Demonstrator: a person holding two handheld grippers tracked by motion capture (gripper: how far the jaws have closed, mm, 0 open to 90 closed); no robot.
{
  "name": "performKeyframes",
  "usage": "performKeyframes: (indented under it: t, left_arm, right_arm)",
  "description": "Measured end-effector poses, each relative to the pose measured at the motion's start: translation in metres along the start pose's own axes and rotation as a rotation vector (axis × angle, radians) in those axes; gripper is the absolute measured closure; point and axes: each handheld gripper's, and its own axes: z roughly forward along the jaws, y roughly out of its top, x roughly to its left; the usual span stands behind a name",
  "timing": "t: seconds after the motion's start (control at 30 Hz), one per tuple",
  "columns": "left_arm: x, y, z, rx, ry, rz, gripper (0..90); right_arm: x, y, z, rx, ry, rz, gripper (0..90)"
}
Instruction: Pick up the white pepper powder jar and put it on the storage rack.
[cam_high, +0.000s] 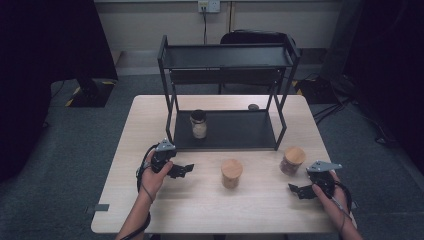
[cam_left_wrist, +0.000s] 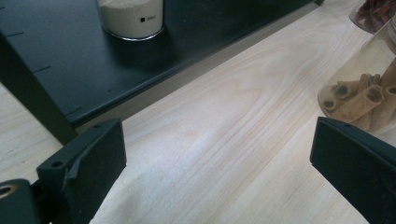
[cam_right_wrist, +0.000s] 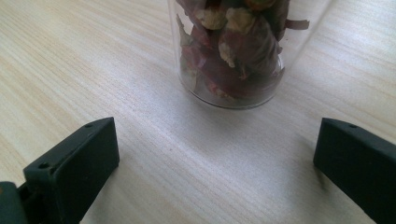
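on table, r gripper (cam_right_wrist: 215, 154) jaws wide, near chili jar (cam_right_wrist: 233, 51)

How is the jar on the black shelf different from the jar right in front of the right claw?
The jar on the shelf holds pale powder; the jar near the right claw holds dark red dried pieces. The shelf jar has a dark top and stands on the black rack's lower shelf; the other has a light wooden lid and stands on the table. Both are clear, upright and untouched.
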Motion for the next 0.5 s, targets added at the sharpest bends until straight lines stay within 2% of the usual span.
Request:
performKeyframes:
  t: [0.5]
  left_arm:
    - [0.007, -0.016, -0.016, -0.001, 0.019, -0.021, 3.2]
  right_arm:
    - [0.0, 0.0, 0.0, 0.001, 0.0, 0.0, 0.0]
